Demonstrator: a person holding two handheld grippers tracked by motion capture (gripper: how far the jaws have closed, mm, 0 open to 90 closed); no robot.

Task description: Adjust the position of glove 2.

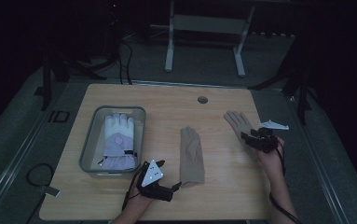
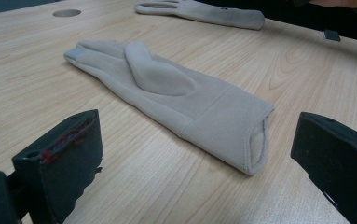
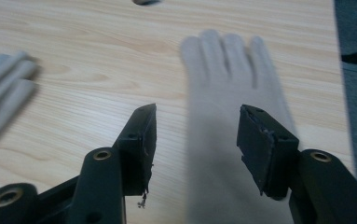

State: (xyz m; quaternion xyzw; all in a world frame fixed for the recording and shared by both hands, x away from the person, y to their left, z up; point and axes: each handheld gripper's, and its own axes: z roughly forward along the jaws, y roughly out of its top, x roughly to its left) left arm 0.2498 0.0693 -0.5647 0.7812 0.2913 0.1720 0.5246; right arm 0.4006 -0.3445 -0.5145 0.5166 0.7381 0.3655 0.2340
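Observation:
Two beige gloves lie flat on the wooden table (image 1: 167, 107). The middle glove (image 1: 191, 154) points its fingers away from me, and its open cuff (image 2: 255, 144) faces my left gripper (image 1: 176, 185). That gripper rests low at the cuff, open, with its jaws spread wide on either side (image 2: 199, 158). The second beige glove (image 1: 238, 122) lies near the table's right edge. My right gripper (image 1: 247, 136) hovers over its wrist part, open. The glove (image 3: 227, 70) runs between and beneath the jaws (image 3: 195, 135), which do not press on it.
A grey bin (image 1: 88, 154) at the left holds a thick white and lilac glove (image 1: 119, 135). A round cable hole (image 1: 202, 100) sits near the table's far edge. The right glove lies close to the table's right edge, with dark floor beyond.

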